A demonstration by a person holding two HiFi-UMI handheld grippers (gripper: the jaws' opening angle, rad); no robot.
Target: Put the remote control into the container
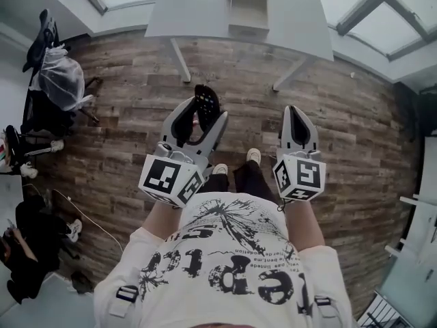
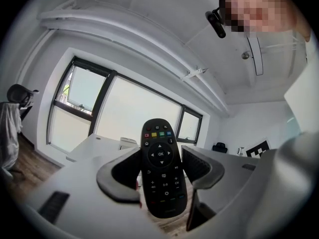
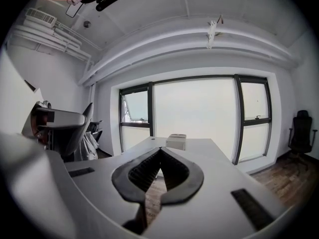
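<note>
A black remote control (image 2: 162, 168) with coloured buttons stands upright between the jaws of my left gripper (image 2: 160, 176), which is shut on its lower half. In the head view the remote (image 1: 207, 106) sticks out past the left gripper (image 1: 199, 124), held above the wooden floor. My right gripper (image 1: 298, 130) is shut with nothing in it; its jaw tips meet in the right gripper view (image 3: 160, 150). A white box-like container (image 1: 248, 10) sits on the white table (image 1: 198, 12) ahead, also seen in the right gripper view (image 3: 176, 141).
The white table's legs (image 1: 180, 60) stand on the wood floor (image 1: 341, 135). A chair draped with cloth (image 1: 58, 77) and other office chairs (image 1: 27, 142) are at the left. Windows (image 3: 199, 118) lie beyond the table. Another chair (image 3: 301, 133) stands at the far right.
</note>
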